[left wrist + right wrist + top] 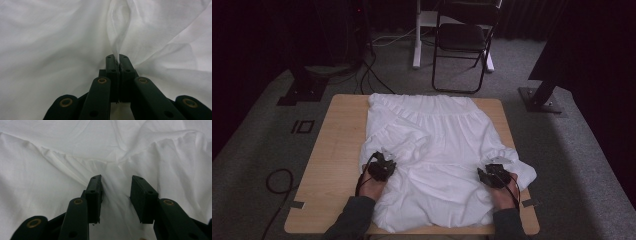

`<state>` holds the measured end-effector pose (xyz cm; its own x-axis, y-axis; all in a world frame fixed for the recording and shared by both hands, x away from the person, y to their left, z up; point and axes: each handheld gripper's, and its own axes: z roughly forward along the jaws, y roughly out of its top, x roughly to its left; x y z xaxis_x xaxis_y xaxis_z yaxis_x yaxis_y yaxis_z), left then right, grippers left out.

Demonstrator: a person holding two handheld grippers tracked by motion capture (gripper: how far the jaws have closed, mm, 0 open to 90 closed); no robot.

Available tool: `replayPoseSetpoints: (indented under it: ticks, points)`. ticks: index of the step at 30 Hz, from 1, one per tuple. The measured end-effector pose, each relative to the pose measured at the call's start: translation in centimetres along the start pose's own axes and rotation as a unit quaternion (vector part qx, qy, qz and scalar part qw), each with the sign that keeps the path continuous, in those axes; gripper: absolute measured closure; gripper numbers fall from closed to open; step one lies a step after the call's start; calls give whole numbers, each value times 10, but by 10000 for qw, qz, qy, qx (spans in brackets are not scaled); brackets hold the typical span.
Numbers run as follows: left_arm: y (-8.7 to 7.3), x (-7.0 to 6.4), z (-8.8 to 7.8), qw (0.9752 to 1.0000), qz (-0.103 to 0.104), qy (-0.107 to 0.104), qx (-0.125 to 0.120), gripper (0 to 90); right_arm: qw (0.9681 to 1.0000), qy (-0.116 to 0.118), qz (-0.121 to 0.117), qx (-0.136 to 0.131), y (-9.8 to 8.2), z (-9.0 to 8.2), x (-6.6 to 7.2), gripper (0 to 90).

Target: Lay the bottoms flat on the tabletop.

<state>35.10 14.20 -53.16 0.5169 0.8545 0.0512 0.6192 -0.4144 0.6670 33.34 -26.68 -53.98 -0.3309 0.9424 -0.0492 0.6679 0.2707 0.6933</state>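
On the wooden surface (337, 150) a white garment (442, 150) lies spread and rumpled, covering most of it. The left gripper (383, 165), at the garment's left part, has its fingers (110, 65) pinched on a fold of cloth. The right gripper (493, 173) rests near the right sleeve, fingers (95, 192) partly apart over the cloth.

The right tool (116, 195) hangs with its jaws apart over creased white cloth (50, 170), a ridge between them
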Motion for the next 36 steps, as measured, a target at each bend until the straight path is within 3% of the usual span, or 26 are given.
replayPoseSetpoints:
  ticks: [6, 11, 13, 16, 22, 24, 25, 28, 29, 32, 34, 35, 36]
  points:
    - [-21, 23, -15, 9993, -324, 163, -37, 884, 10000, -2, 8, -1, -1, -1, -1, 607]
    - [-30, 33, -23, 9983, -506, 289, -80, 882, 10000, 15, 33, -2, -1, -1, -2, 603]
    - [-30, 36, -25, 9978, -620, 227, -76, 874, 10000, 10, 32, -3, -2, -1, -3, 603]
    - [-24, 35, -32, 9972, -683, 110, -293, 746, 10000, 23, 26, -35, -4, -2, -4, 603]
    - [4, 21, -47, 9953, -493, -241, -804, 600, 9999, 10, 14, -106, -7, -4, -4, 603]
    - [9, 17, -48, 9950, -440, -302, -839, 580, 9999, 14, 17, -131, -8, -3, -5, 603]
    - [20, 7, -45, 9944, -300, -424, -920, 568, 9999, 5, 22, -138, -8, -4, -4, 603]
    - [29, -3, -39, 9940, -189, -517, -949, 521, 9999, 4, 21, -164, -8, -3, -4, 604]
    - [38, -14, -32, 9943, -44, -549, -911, 498, 9998, 19, 48, -177, -9, -4, -5, 603]
    - [47, -26, -14, 9958, 151, -447, -780, 423, 9998, 30, 55, -192, -9, -3, -5, 604]
    - [49, -29, -7, 9967, 171, -367, -699, 363, 9998, 31, 62, -203, -10, -4, -5, 604]
    - [51, -32, 7, 9982, 237, -144, -523, 344, 9998, 34, 65, -209, -10, -4, -5, 604]
    - [51, -32, 14, 9988, 256, -53, -411, 319, 9997, 36, 65, -217, -10, -4, -5, 604]
